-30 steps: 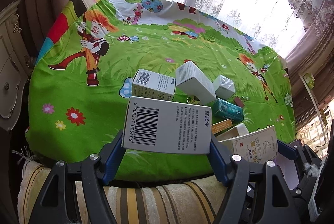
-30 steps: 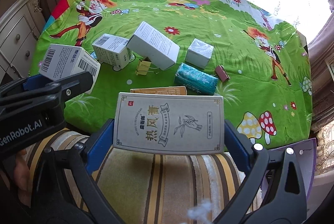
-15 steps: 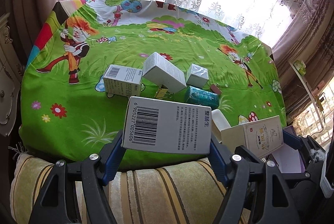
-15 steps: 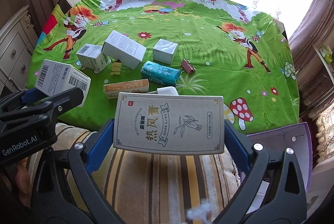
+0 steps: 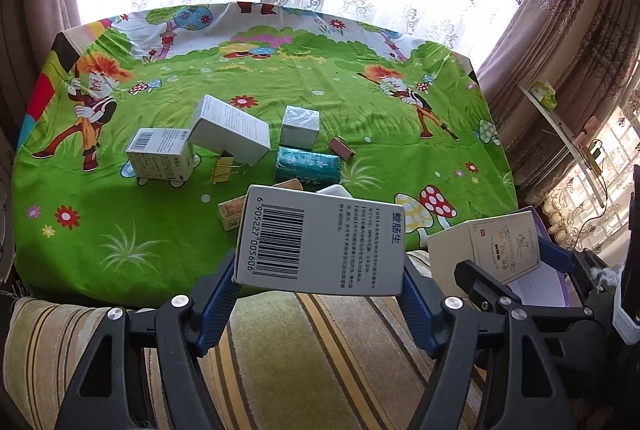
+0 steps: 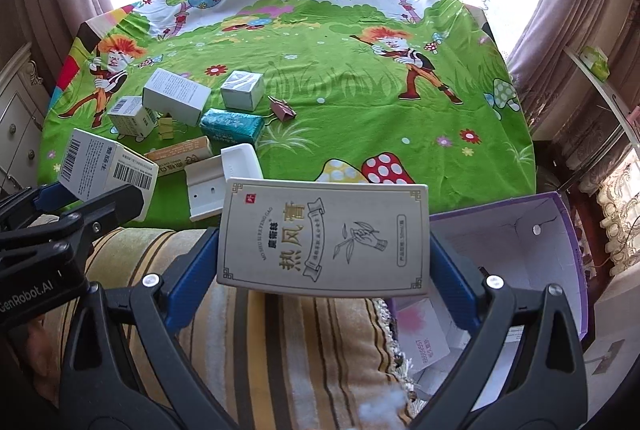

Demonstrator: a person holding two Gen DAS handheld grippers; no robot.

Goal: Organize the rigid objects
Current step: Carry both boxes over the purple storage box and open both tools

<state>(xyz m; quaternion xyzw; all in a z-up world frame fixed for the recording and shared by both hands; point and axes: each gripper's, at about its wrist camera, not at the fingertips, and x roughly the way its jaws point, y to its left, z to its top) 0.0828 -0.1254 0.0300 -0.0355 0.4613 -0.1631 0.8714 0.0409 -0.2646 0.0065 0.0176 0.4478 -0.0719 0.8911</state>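
Observation:
My left gripper (image 5: 320, 270) is shut on a white barcode box (image 5: 320, 242), held above a striped cushion at the table's near edge. In the right wrist view the same barcode box (image 6: 104, 169) shows at the left. My right gripper (image 6: 324, 250) is shut on a cream box with Chinese lettering (image 6: 324, 238), which also appears in the left wrist view as the cream box (image 5: 492, 246). Several boxes lie on the cartoon tablecloth (image 5: 360, 101): a small barcode box (image 5: 160, 153), a leaning white box (image 5: 228, 129), a white cube (image 5: 300, 125) and a teal packet (image 5: 308, 167).
A purple open box (image 6: 520, 242) with packets inside sits at the right, below the table edge. Binder clips (image 6: 282, 109) and a white plastic part (image 6: 224, 181) lie on the cloth. A striped cushion (image 6: 280, 350) is under both grippers. Drawers (image 6: 20, 125) stand at the left, curtains behind.
Both grippers, each still holding its box, have drawn back from the table and shifted right; the objects on the cloth look farther away and the purple box has come into view.

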